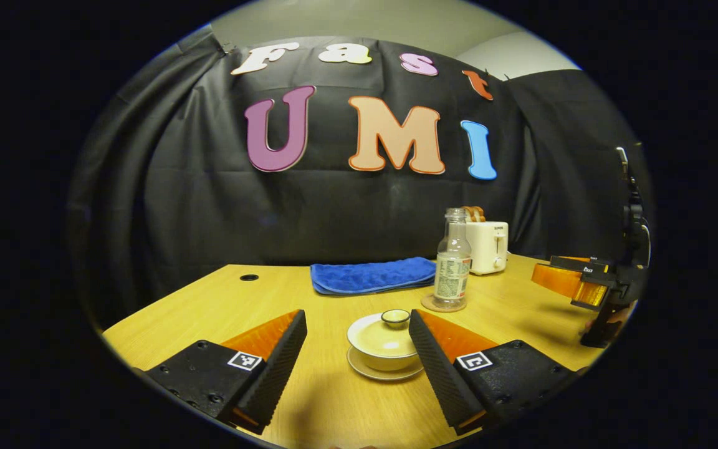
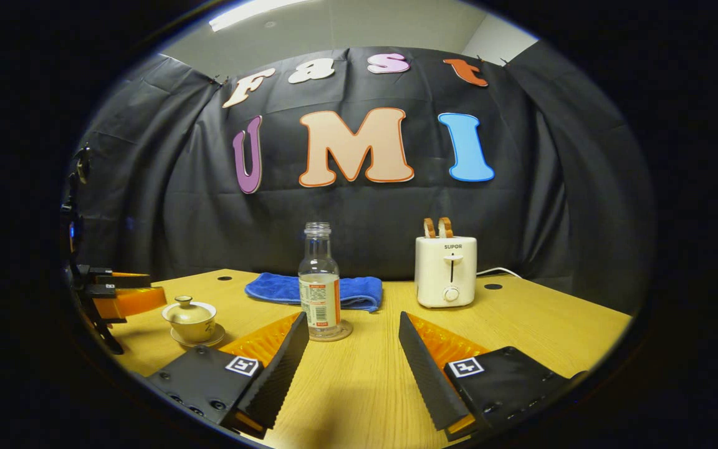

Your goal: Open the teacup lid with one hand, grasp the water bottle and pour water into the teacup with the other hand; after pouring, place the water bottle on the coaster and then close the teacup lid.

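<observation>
A cream lidded teacup [image 1: 384,343] stands on its saucer, lid on, knob up. It sits just ahead of my left gripper [image 1: 357,313], nearer the right finger, and the gripper is open and empty. The uncapped clear water bottle [image 1: 452,262] stands upright on a round coaster [image 1: 443,305] behind the cup. In the right gripper view the bottle [image 2: 320,287] and coaster [image 2: 334,333] are just beyond my right gripper [image 2: 353,315], which is open and holds nothing. The teacup [image 2: 191,318] sits at the left there, with the left gripper [image 2: 141,288] beside it. The right gripper [image 1: 552,271] hovers at the right.
A folded blue towel [image 2: 284,290] lies at the back of the wooden table [image 2: 521,324]. A white toaster [image 2: 446,271] with two slices in it stands back right, its cord trailing behind. Cable holes mark the tabletop's far corners.
</observation>
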Demonstrator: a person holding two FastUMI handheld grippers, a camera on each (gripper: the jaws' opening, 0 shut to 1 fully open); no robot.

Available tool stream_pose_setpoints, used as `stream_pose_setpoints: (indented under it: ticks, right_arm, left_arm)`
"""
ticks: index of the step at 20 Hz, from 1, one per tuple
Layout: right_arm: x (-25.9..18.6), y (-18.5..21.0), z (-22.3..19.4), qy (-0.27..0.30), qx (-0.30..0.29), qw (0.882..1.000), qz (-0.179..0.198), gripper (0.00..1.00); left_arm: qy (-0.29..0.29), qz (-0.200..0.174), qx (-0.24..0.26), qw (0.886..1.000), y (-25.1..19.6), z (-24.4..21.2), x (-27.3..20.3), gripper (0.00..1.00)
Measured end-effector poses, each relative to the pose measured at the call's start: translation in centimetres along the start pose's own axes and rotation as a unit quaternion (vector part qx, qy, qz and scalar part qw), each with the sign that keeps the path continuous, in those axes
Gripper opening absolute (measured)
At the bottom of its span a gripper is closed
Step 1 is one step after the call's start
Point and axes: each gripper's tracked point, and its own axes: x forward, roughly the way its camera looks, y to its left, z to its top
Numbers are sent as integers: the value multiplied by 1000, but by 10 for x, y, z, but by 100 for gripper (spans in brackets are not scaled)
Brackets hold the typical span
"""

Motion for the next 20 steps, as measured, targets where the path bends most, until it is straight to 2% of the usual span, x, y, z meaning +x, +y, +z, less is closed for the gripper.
stream_pose_setpoints:
  ticks: [1,2,6,7,8,9,13,14,15,16,20]
  right_arm:
    - [0,0,0,0,0,1000,-1,89]
    - [0,-1,-1,0,0,1000,-2,94]
    - [-1,-9,0,-1,-1,1000,-20,94]
    - [-1,-12,1,-1,-1,1000,-29,99]
    - [-3,-15,1,-1,-2,999,-37,89]
    - [-3,-16,1,-2,-2,999,-41,89]
    - [-4,-18,0,-2,-2,999,-47,89]
    - [-4,-18,0,-2,-2,999,-47,94]
    - [-3,-18,1,-2,-2,999,-51,94]
    - [-3,-19,1,-2,-2,999,-53,89]
    - [-4,-20,1,-2,-2,999,-53,89]
  left_arm:
    - [-11,9,1,1000,3,3,-3,97]
    - [-5,18,1,1000,6,1,-4,97]
    - [-5,56,1,998,20,-1,-8,97]
    - [-6,66,1,998,25,-1,-9,97]
    - [-7,76,1,997,28,0,-9,97]
    - [-6,83,2,996,29,0,-10,97]
    - [-6,84,1,996,28,-1,-10,96]
    - [-9,79,1,997,26,-1,-10,96]
    - [-8,75,1,997,25,0,-9,96]
    - [-8,74,1,997,25,0,-8,97]
    - [-8,74,1,997,25,-1,-9,96]
